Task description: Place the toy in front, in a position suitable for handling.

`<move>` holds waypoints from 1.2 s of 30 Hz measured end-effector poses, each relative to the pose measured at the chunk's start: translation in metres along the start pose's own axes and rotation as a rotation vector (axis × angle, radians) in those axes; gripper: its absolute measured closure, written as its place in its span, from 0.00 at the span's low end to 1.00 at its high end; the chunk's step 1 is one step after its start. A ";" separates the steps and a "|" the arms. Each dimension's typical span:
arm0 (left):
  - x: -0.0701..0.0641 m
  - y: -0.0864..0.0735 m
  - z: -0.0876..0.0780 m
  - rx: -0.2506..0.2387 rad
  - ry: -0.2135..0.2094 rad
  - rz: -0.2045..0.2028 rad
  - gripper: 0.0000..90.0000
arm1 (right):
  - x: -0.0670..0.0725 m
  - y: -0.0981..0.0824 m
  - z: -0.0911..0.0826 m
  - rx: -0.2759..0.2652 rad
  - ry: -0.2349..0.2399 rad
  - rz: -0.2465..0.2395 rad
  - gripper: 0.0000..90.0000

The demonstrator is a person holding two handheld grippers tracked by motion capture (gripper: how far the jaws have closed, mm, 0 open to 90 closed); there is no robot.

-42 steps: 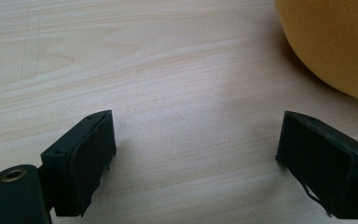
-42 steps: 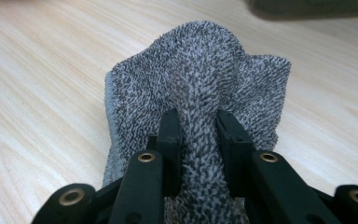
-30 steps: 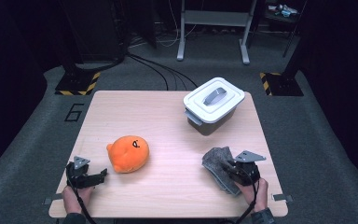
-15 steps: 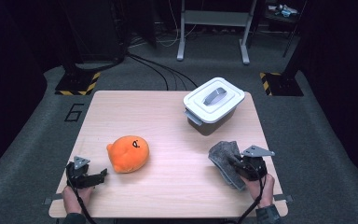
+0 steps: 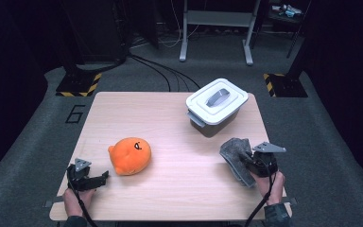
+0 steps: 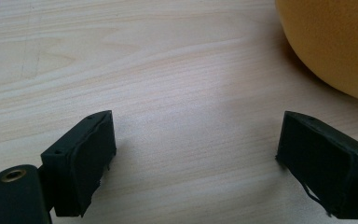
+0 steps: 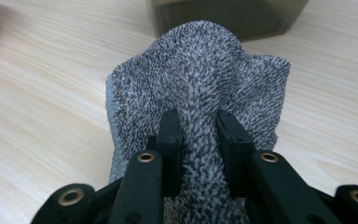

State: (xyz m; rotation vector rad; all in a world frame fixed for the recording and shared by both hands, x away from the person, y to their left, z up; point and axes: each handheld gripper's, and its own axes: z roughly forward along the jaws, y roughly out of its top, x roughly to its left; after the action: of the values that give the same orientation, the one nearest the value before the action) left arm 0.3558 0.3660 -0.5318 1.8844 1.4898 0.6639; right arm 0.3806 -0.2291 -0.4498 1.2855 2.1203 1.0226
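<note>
A grey terry cloth (image 5: pixel 237 157) (image 7: pixel 200 88) is pinched in a fold between the jaws of my right gripper (image 5: pixel 249 161) (image 7: pixel 198 126), which is shut on it at the table's front right. The cloth bunches up ahead of the jaws and hangs down to the wood. An orange round plush toy (image 5: pixel 130 155) (image 6: pixel 335 42) lies at the front left. My left gripper (image 5: pixel 97 179) (image 6: pixel 193 154) rests low on the table just left of the plush, jaws wide open over bare wood.
A grey box with a white handled lid (image 5: pixel 216 106) stands at the table's back right, just beyond the cloth. The wooden table (image 5: pixel 170 123) has dark carpet around it, with stand bases and cables behind.
My right gripper has carried the grey cloth a little to the right and slightly up. The left gripper and the plush have stayed put.
</note>
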 end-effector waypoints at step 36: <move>0.000 0.000 0.000 0.000 0.001 0.001 0.12 | -0.062 -0.005 0.034 0.067 -0.160 0.191 0.80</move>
State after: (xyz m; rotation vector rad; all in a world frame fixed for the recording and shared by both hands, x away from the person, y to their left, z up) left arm 0.3557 0.3658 -0.5318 1.8849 1.4899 0.6650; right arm 0.4301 -0.2730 -0.4751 1.5723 1.9557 0.8970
